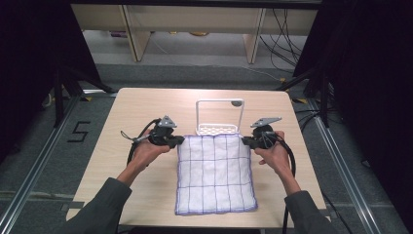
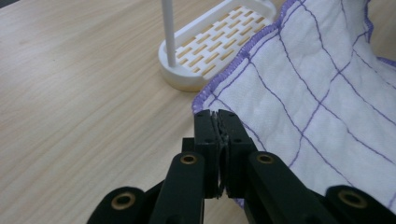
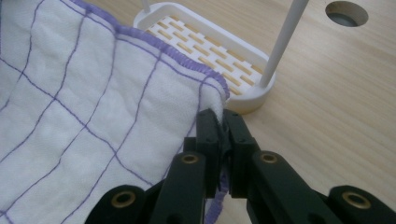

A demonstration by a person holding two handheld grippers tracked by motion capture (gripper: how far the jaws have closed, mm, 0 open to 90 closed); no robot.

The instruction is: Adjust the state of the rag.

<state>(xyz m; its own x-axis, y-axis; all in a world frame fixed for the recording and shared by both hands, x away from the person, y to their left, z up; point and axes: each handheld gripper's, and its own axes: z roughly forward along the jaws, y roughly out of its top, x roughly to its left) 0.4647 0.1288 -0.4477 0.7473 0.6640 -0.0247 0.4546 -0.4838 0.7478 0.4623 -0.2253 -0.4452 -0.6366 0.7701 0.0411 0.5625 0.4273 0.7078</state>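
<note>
A white cloth with purple grid lines and a purple hem (image 1: 215, 173) lies spread on the wooden table (image 1: 146, 112). My left gripper (image 1: 178, 141) is shut on the cloth's far left corner; in the left gripper view the cloth (image 2: 322, 93) edge is pinched between the black jaws of the left gripper (image 2: 217, 113). My right gripper (image 1: 246, 141) is shut on the far right corner, and in the right gripper view the cloth (image 3: 93, 107) hem runs into the closed jaws of the right gripper (image 3: 219, 114).
A white rack with a slotted base and a tall wire frame (image 1: 219, 115) stands just beyond the cloth's far edge, close to both grippers; its base (image 2: 219, 39) (image 3: 210, 46) shows in both gripper views. A round hole (image 3: 346, 13) is in the tabletop.
</note>
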